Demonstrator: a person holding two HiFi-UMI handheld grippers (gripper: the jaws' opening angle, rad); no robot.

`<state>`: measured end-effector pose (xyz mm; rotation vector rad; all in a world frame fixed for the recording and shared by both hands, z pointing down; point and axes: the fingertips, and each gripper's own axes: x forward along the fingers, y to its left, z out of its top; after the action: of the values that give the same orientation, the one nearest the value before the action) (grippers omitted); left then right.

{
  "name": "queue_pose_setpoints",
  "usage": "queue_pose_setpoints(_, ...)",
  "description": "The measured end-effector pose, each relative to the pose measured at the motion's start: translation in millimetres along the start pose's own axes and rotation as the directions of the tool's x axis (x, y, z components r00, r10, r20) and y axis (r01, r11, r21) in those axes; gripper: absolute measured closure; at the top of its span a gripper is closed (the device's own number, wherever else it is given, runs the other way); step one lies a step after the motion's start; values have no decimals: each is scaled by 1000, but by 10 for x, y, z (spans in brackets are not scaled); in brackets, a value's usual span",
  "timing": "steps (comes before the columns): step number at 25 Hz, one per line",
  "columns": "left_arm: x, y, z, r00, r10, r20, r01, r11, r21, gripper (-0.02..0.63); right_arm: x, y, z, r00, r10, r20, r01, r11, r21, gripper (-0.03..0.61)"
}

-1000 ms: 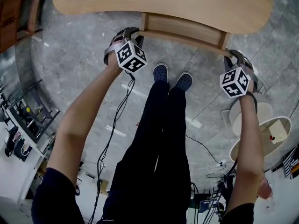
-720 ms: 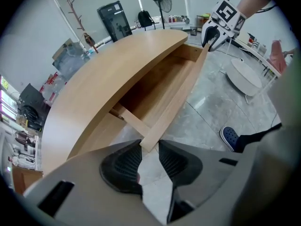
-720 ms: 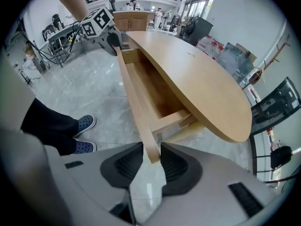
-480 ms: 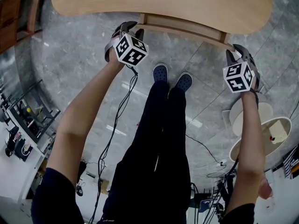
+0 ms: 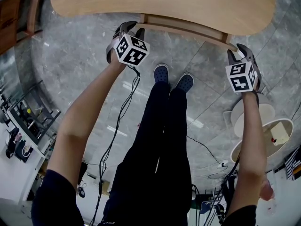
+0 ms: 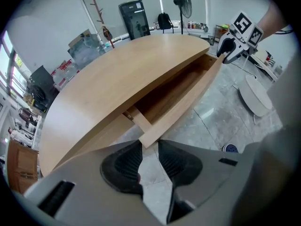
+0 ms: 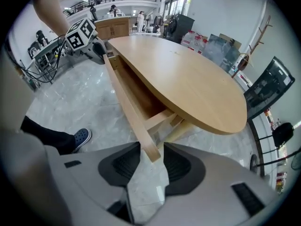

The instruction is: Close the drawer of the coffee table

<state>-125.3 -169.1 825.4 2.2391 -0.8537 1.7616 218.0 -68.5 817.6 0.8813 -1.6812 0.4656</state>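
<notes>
The wooden coffee table (image 5: pixel 164 4) fills the top of the head view. Its drawer (image 5: pixel 186 32) sticks out a little from under the top. My left gripper (image 5: pixel 128 29) is at the drawer front's left end and points steeply down. In the left gripper view the gripper (image 6: pixel 149 154) has the front's corner (image 6: pixel 146 139) between its tips with a gap showing, so it is open. My right gripper (image 5: pixel 237 51) is at the right end. Its jaws (image 7: pixel 151 161) are opening, with the drawer front's end (image 7: pixel 151 152) loose between them.
The person's legs and blue shoes (image 5: pixel 161 72) stand right before the drawer on the grey marble floor. Cables (image 5: pixel 117 121) trail on the floor at the left. White round stools (image 5: pixel 261 131) are at the right and a rack (image 5: pixel 23 121) at the left.
The drawer has slid farther in under the table top. Both grippers moved toward the table with it and rolled a little.
</notes>
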Motion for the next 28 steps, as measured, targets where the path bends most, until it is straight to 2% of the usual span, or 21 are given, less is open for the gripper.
queue_pose_setpoints(4,32,45,51,1000,7,-4,-7,997,-77,497,21,-65,22,1000,-11,-1,11,999,35,413)
queue_pose_setpoints(12,77,83,90,1000,9,0,-9,996,-89,497,69,-135,30,1000,-17,-1,17,996,92,411)
queue_pose_setpoints(17,99,124,108,1000,20,0,-20,991,-130,497,96,-189,40,1000,-22,-4,23,986,165,392)
queue_pose_setpoints(20,118,150,121,999,34,-2,-34,979,-200,497,115,-230,38,1000,-26,-4,26,971,238,388)
queue_pose_setpoints(24,151,181,141,999,39,-1,-37,951,-306,497,139,-269,41,999,-36,-2,35,959,280,388)
queue_pose_setpoints(28,177,225,174,999,37,-3,-36,941,-337,497,169,-306,64,999,-35,1,33,948,318,388)
